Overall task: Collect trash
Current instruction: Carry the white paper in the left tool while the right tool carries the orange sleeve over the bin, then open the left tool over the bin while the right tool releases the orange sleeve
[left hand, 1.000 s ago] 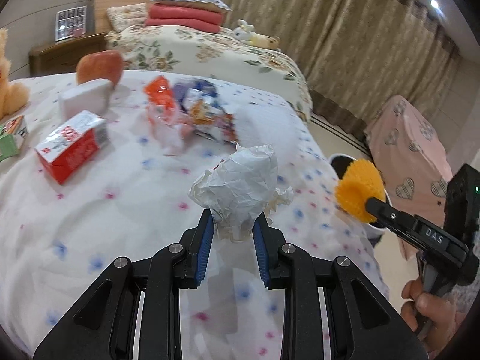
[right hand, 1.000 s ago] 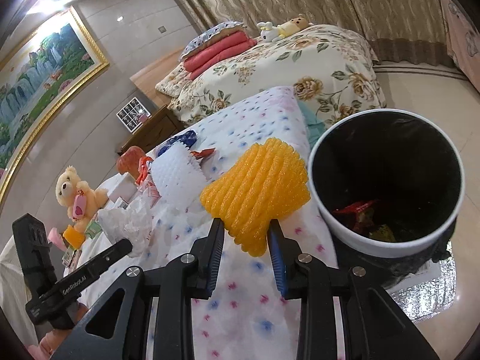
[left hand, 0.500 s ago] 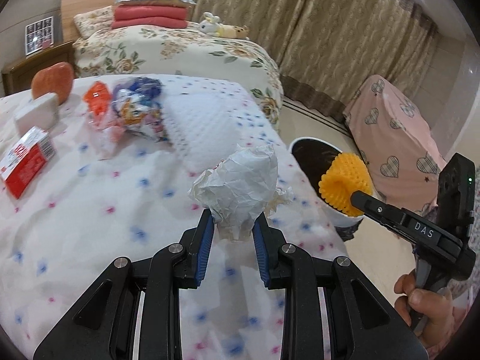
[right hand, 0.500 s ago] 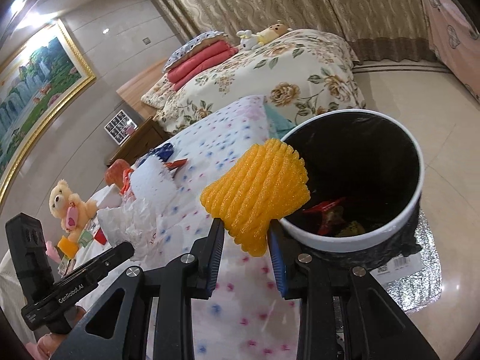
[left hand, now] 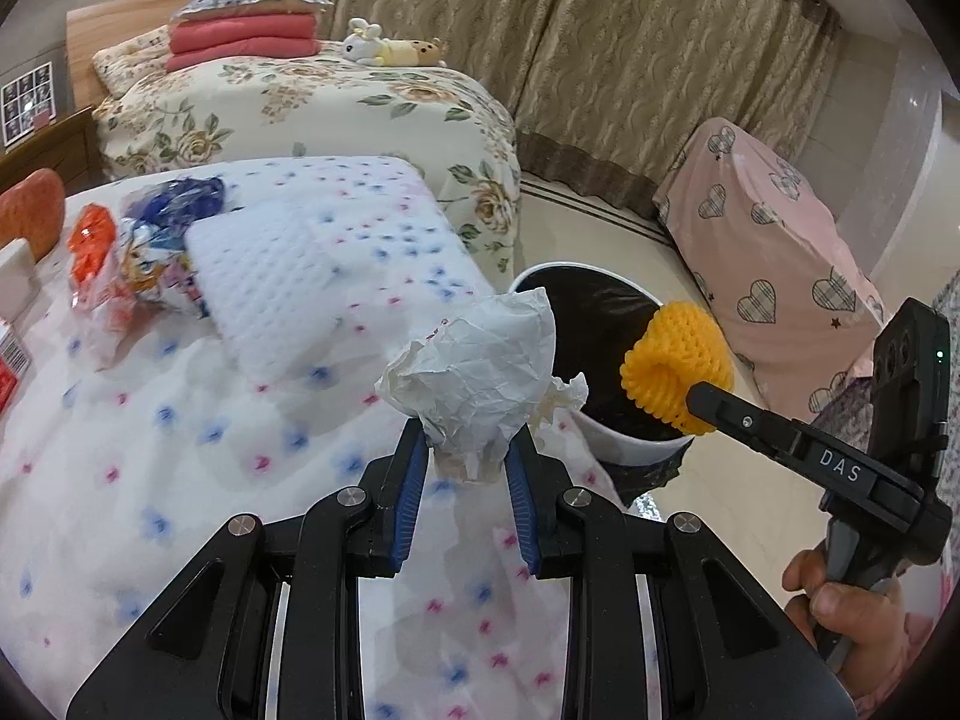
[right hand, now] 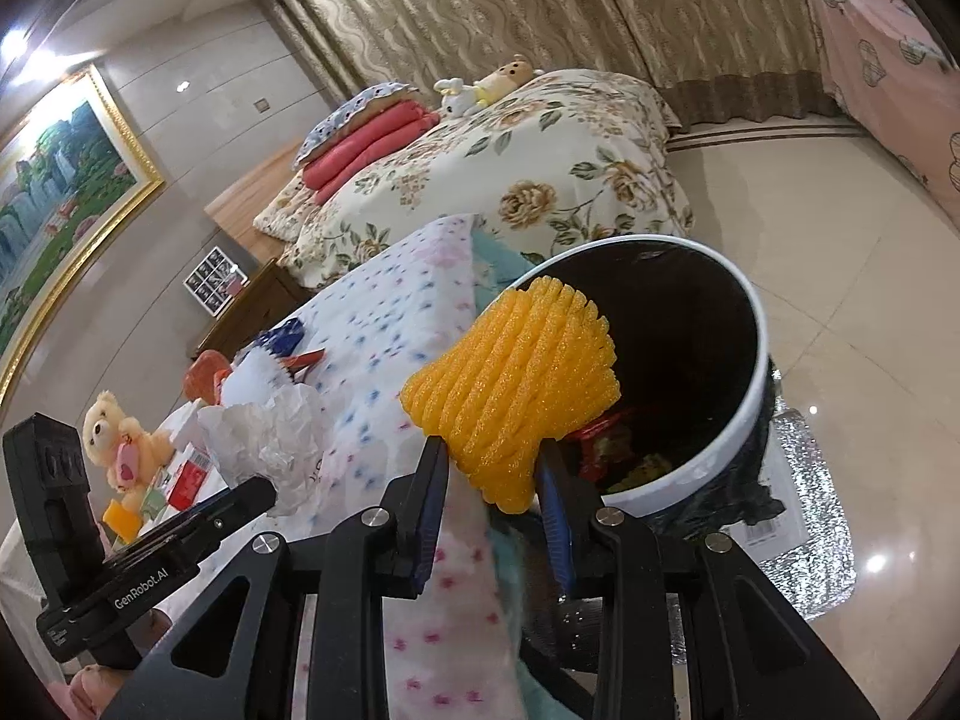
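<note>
My left gripper (left hand: 467, 468) clamps crumpled paper (left hand: 474, 378) over the bed (left hand: 180, 420), while my right gripper (right hand: 495, 477) pinches yellow foam netting (right hand: 513, 390) between its fingers above the bin (right hand: 720, 450).

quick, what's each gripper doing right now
Left gripper: closed on the crumpled white paper.
Right gripper: closed on the orange foam net.
</note>
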Demonstrator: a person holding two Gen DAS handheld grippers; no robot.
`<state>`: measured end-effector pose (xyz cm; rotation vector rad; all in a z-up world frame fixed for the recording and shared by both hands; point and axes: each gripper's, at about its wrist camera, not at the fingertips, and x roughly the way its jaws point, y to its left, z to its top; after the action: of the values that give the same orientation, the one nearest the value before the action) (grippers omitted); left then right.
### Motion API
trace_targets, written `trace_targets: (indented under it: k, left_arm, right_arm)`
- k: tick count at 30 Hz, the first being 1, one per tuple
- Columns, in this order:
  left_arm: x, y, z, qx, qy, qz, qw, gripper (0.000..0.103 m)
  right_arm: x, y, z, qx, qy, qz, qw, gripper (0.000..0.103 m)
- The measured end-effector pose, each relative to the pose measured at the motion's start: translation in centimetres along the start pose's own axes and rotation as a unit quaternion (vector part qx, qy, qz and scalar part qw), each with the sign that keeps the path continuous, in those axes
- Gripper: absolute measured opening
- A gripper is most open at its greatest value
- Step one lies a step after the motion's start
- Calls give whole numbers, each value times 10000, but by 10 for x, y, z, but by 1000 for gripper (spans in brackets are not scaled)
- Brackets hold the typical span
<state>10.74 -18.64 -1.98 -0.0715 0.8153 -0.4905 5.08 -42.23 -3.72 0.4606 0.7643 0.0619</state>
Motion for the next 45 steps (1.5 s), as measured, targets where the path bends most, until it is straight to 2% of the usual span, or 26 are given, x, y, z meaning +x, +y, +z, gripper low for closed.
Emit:
trace_targets:
  k: [24, 45]
  left_arm:
    - [43, -53, 25, 469, 258, -228, 9983, 25]
    - [78, -65, 37, 607, 475, -254, 9967, 28]
  right_arm:
    - [6, -35, 27, -17, -12, -360, 9993, 31]
    - [21, -54, 45, -6, 104, -523, 9986, 35]
